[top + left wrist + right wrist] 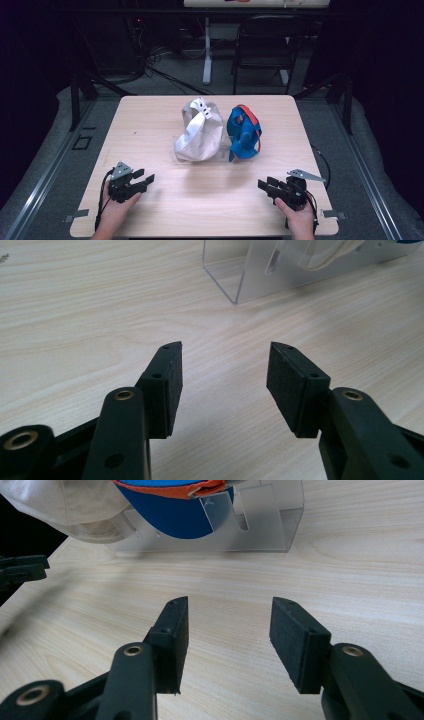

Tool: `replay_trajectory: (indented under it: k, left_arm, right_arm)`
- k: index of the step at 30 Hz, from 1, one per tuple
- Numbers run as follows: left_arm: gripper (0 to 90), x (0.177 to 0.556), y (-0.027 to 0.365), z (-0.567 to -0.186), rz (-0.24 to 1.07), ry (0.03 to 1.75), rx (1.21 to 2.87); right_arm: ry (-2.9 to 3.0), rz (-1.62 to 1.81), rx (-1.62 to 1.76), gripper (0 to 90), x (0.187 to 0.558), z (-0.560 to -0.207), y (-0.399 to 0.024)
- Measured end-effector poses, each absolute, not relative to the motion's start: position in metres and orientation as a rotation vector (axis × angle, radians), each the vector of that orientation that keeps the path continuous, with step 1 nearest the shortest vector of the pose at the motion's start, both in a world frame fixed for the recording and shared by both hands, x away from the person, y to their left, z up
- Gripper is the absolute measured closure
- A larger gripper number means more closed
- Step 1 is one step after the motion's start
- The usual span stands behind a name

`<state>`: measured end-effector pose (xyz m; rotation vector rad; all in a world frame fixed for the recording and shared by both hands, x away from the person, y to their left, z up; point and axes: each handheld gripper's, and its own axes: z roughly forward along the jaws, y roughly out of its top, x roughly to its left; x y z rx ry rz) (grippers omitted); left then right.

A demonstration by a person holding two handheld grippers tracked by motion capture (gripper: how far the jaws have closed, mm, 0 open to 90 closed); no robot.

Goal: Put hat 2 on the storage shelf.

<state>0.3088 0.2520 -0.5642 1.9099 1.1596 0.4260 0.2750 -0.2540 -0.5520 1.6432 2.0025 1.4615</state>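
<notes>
I have both grippers low over the table (150,205), the left gripper (146,181) and right gripper (265,186) each spread wide with nothing between the pads. The white cap (199,131) and blue cap (243,132) sit side by side on a clear stand (265,527) mid-table, well apart from both.

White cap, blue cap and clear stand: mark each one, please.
white cap (199,131), high view, on its crown.
blue cap (243,136), high view, on its blue crown below the orange trim.
clear stand (270,527), right gripper view, on its see-through front wall.
</notes>
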Motion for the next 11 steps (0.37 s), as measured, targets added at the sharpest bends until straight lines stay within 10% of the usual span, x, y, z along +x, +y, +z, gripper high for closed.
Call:
replay_trajectory:
  k: [11]
  left_arm:
    - [48.2,0.301,0.232,-0.557,0.428,1.068,1.922]
  right_arm:
    - [1.973,1.487,1.699,39.6,0.276,-0.555,-0.256]
